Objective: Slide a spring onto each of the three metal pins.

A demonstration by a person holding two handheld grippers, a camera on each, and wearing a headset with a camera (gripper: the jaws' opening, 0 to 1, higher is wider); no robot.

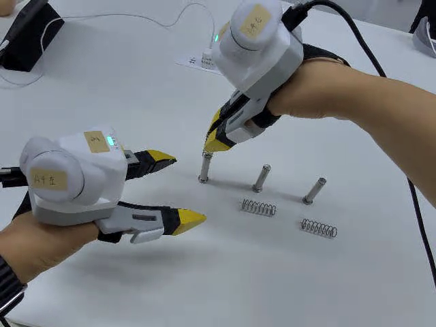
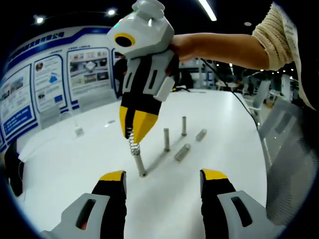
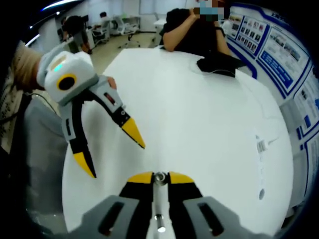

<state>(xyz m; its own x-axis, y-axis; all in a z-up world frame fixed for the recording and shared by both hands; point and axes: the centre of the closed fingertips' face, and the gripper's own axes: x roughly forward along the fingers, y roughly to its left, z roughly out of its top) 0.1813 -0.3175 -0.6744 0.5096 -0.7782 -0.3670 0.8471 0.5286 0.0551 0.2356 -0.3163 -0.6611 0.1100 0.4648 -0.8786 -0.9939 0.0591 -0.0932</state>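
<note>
We see a spring (image 2: 132, 145) pinched in our right claw (image 1: 215, 142), its lower end at the top of the first pin (image 1: 204, 167), which stands on the white tabletop (image 1: 136, 88). A middle pin (image 1: 261, 178) and a far pin (image 1: 315, 191) stand in line beside it, with a loose spring (image 1: 258, 207) and a second loose spring (image 1: 318, 228) lying close by. Our left claw (image 1: 185, 189) hangs spread, gripping nothing

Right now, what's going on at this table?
A person holds a gripper in each hand. The right gripper pinches a spring over the end pin, its lower end at the pin's top. The left gripper hangs open nearby. Two loose springs lie beside two bare pins.
</note>
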